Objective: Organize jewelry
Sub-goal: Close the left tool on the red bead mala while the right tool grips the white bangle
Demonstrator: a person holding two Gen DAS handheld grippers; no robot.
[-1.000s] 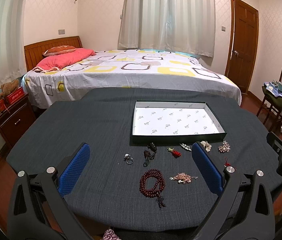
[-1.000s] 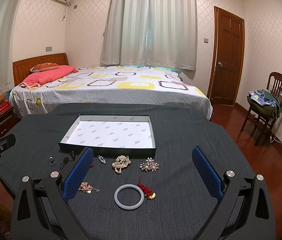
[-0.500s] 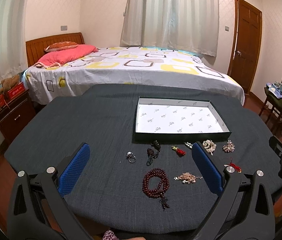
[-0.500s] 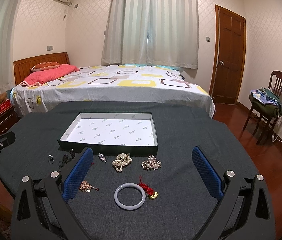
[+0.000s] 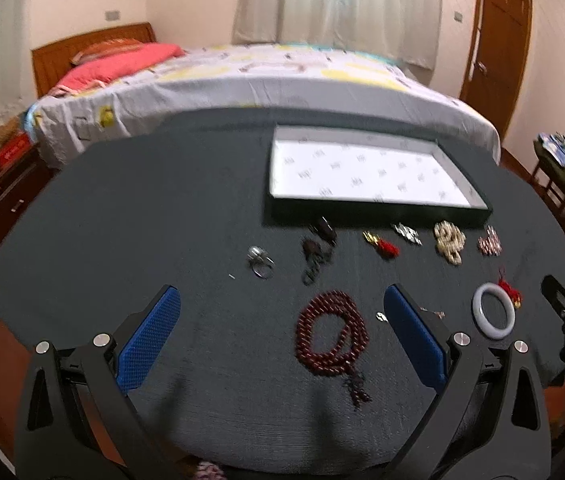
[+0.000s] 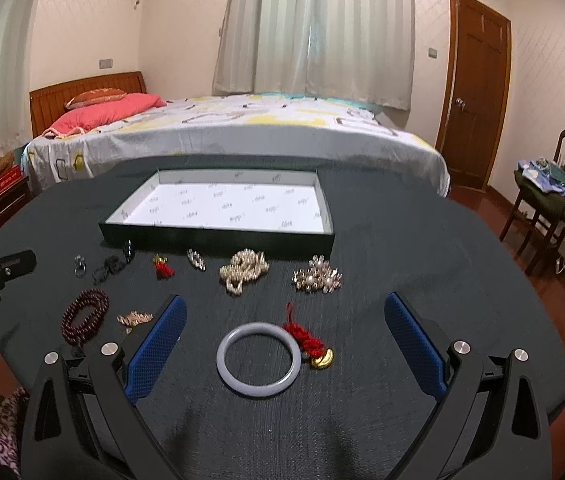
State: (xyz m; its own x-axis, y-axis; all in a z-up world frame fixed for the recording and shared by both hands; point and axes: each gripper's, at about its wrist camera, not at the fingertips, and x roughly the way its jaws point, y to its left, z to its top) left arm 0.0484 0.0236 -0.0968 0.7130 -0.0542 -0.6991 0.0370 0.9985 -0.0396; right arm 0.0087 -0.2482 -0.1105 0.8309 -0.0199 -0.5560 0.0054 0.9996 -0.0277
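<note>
Left wrist view:
- My left claw (image 5: 282, 322) hangs spread wide over the dark table (image 5: 122, 220), holding nothing.
- A coiled dark red bead necklace (image 5: 332, 332) lies on the cloth between its blue pads.
- Farther out lie a silver ring (image 5: 259, 263), a dark pendant on a cord (image 5: 315, 254) and a red tassel charm (image 5: 382, 245).
- The shallow tray (image 5: 366, 210) with white printed lining sits beyond the row, nothing inside it.
- A pale jade bangle (image 5: 493, 317) lies to the right, just outside the right pad.

Right wrist view:
- My right claw (image 6: 284, 332) is also spread wide and grips nothing.
- The pale jade bangle (image 6: 259, 360) lies between its pads, touching a red knotted charm with a gold piece (image 6: 308, 342).
- A pearl strand (image 6: 243, 270) and a pearl cluster brooch (image 6: 317, 275) lie near the tray's (image 6: 218, 236) front wall.
- The bead necklace (image 6: 84, 314) lies far left, beside a small rose-gold piece (image 6: 134, 317).
</note>
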